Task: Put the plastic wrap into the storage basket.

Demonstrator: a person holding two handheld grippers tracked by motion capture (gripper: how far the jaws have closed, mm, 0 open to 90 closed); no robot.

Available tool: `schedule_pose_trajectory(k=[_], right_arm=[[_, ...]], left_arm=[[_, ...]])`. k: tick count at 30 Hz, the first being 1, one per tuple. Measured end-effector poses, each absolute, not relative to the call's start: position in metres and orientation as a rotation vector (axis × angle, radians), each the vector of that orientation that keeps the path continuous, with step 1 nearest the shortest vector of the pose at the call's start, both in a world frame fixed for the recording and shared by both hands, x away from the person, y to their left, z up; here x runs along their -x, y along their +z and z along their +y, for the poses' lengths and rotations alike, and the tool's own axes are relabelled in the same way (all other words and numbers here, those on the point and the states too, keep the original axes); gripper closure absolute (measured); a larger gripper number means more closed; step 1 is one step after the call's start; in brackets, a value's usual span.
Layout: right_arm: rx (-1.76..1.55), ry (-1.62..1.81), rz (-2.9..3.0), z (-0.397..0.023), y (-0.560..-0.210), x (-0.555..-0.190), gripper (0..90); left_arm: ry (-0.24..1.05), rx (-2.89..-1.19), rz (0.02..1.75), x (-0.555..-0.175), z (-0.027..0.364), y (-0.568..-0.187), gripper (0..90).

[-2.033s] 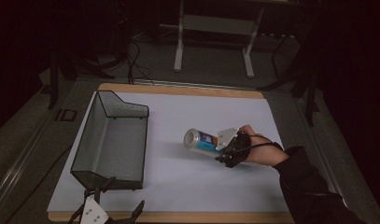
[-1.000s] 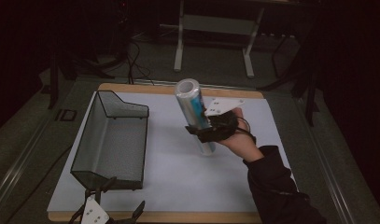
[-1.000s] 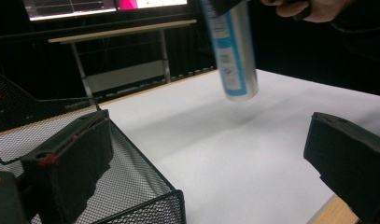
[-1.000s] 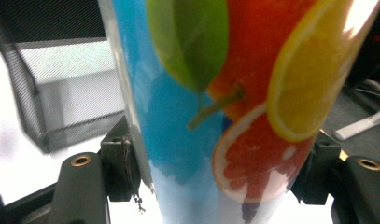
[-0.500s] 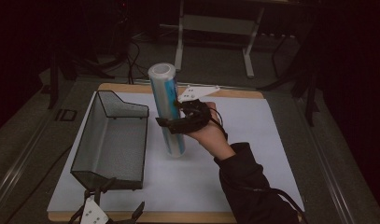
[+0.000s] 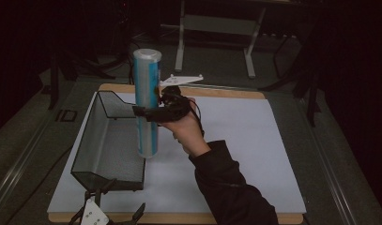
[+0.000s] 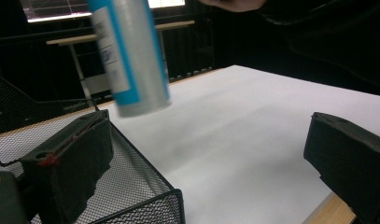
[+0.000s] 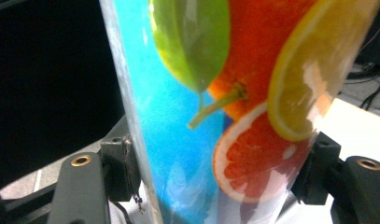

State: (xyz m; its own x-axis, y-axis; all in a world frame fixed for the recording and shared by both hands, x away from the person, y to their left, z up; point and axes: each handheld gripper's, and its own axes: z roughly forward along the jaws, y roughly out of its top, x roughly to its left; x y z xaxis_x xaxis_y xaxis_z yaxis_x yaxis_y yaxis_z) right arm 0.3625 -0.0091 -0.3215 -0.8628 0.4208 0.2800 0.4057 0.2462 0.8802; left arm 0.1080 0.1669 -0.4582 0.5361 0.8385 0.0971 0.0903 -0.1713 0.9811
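can (image 6: 147,101) upright, clamped between right gripper (image 6: 153,110) jaws

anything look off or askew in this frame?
Nothing damaged or spilled. The tall blue can is held upright in the air by the right tongs, clamped around its middle, beside the right wall of the mesh tray. The left tongs sit open at the table's near edge.

Right gripper (image 6: 146,112) held above the mesh tray (image 6: 109,140) right edge, jaws clamped on an upright tall can (image 6: 147,103). Left gripper (image 6: 109,218) just below the tray's near corner, jaws spread apart.
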Motion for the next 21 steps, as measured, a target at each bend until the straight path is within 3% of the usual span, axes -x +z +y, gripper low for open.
schedule_pose_trajectory(k=[21], right_arm=[[-1.146,1.669,2.651,0.037,-0.393,-0.371,32.1]], left_arm=[[0.807,-1.623,0.787,-0.106,0.168,-0.458,1.7]])
